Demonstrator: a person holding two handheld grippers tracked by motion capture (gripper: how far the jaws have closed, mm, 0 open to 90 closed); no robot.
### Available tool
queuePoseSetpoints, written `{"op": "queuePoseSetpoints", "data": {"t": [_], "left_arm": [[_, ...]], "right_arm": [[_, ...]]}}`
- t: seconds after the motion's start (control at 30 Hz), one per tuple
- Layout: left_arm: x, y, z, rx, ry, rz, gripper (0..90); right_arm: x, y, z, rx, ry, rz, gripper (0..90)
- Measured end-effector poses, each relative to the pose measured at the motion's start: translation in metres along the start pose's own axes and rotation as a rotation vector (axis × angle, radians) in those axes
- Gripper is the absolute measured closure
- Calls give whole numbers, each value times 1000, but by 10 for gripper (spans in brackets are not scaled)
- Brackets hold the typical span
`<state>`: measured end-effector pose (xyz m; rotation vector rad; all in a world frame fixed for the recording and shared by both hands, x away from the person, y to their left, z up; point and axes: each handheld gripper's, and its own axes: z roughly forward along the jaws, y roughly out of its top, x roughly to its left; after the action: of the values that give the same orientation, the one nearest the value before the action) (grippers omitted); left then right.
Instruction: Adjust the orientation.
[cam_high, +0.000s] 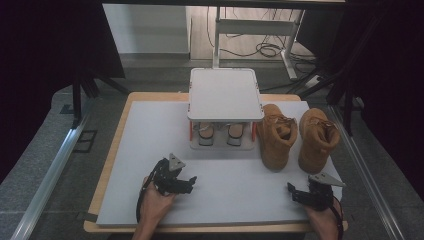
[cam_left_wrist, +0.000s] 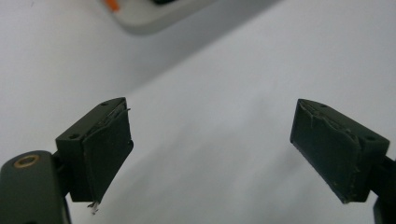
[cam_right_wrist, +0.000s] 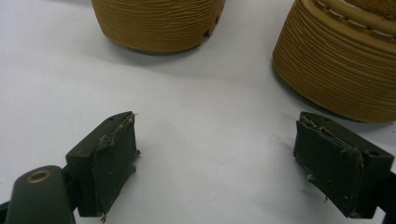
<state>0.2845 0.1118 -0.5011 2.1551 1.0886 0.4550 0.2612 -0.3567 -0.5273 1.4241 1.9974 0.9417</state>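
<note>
On the left, the left hand-held gripper (cam_high: 191, 181) is hovering over the white desk (cam_high: 150, 130) with its jaws standing wide apart and nothing between them. In the middle, one small white rack (cam_high: 225, 95) is holding two shoes (cam_high: 206, 134) underneath. Two tan boots (cam_high: 276, 136) are standing right of it. The right hand-held gripper (cam_high: 291, 190), also open and empty, is pointing at their heels.

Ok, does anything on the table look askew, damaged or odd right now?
Little stands out. The two tan boots stand upright side by side right of the small rack, which holds a pair of shoes. The pads of the right gripper look frayed at their edges.
</note>
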Motion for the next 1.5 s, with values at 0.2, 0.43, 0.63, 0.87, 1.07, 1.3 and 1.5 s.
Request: {"op": "queuePoseSetpoints", "data": {"t": [0.2, 0.43, 0.63, 0.87, 1.07, 1.3, 1.5], "left_arm": [[10, -18, 1, 36, 15, -26, 124], [14, -28, 4, 19, -6, -47, 122], [14, -28, 4, 12, -5, -47, 122], [14, -29, 4, 10, -5, -47, 122], [14, -29, 4, 10, -4, -46, 123], [13, -29, 4, 10, -4, -46, 123], [13, -29, 4, 9, -4, -46, 124]], "right_arm": [[0, 1, 0, 4, 0, 1, 129], [0, 1, 0, 7, 1, -2, 129], [-1, 2, 0, 8, 10, -15, 130], [-2, 3, -2, -4, 32, 2, 56], [4, 7, -3, 3, 41, -7, 78], [8, 15, -13, -52, 84, -3, 420], [18, 23, -7, -30, 121, -72, 572]]}}
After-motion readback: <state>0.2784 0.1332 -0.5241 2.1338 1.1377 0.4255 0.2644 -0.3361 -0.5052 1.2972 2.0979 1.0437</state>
